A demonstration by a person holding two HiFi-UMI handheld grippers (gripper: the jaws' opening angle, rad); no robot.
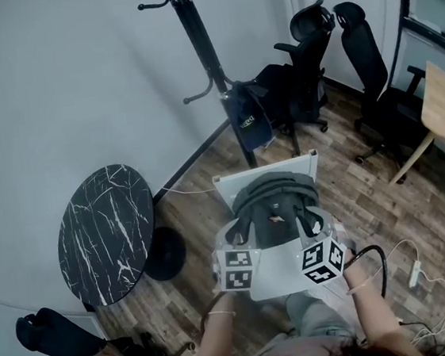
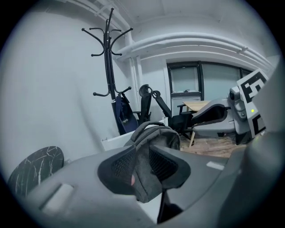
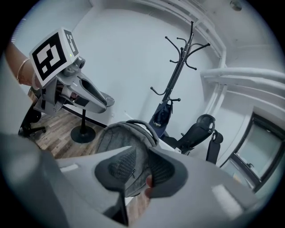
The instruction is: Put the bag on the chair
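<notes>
Grey backpack (image 1: 275,199) at frame centre, long axis running up-frame, near corners pinched in the fingers of left gripper (image 2: 141,167) and right gripper (image 3: 141,171); black office chair (image 1: 304,52) well apart, upper right, right gripper nearer.

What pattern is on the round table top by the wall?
Black with white marble veining. The table top shows best in the head view.

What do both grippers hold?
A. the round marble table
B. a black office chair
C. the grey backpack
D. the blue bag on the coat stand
C: the left gripper and the right gripper each pinch fabric of the grey backpack between their pads.
</notes>
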